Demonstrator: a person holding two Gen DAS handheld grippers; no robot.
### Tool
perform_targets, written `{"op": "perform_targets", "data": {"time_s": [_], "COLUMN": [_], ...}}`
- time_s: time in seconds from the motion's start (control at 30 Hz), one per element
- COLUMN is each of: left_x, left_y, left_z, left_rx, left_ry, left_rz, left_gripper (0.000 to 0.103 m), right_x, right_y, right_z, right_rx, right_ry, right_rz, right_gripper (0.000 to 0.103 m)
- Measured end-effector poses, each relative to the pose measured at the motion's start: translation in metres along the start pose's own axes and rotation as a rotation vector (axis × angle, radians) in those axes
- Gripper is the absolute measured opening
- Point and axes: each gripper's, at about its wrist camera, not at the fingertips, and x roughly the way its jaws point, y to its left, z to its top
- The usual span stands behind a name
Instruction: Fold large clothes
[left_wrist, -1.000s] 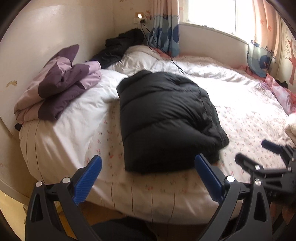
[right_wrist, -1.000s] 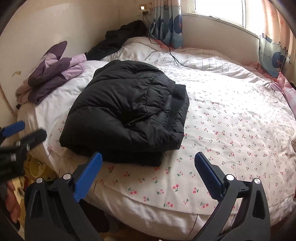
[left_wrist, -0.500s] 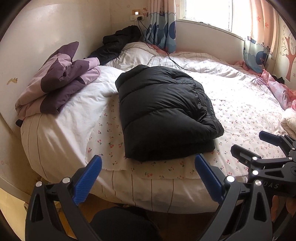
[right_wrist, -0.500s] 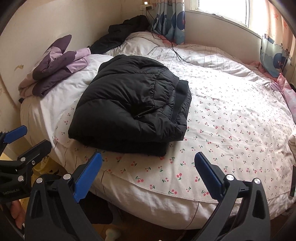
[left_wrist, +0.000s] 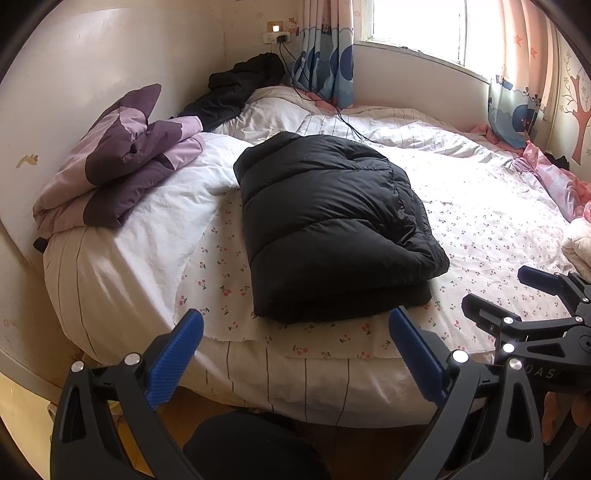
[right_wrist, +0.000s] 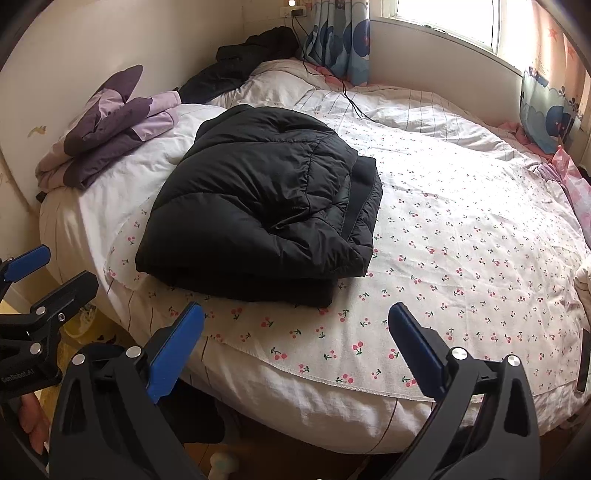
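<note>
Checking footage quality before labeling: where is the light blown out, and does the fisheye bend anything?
Left wrist view: window blown out white, black jacket keeps its seams, bed edge bows. Right wrist view: window also overexposed, corners vignetted black.

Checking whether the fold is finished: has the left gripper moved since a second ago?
Yes. The left gripper has pulled back from the black jacket, which lies farther beyond its fingertips; bed edge and floor now show.

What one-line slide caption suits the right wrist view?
Both grippers open and empty before a folded black puffer jacket lying on the cherry-print bed.
</note>
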Motion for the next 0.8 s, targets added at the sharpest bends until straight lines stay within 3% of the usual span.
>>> {"op": "perform_targets", "data": {"time_s": [0.8], "left_x": [0.012], "left_y": [-0.001], "left_z": [0.001], "left_rx": [0.005], "left_ry": [0.019], "left_rz": [-0.008], "left_gripper": [0.096], "right_x": [0.013], "right_y": [-0.005], "right_z": [0.0], "right_rx": [-0.01], "right_ry": [0.032], "right_rz": [0.001], "right_gripper": [0.097]}}
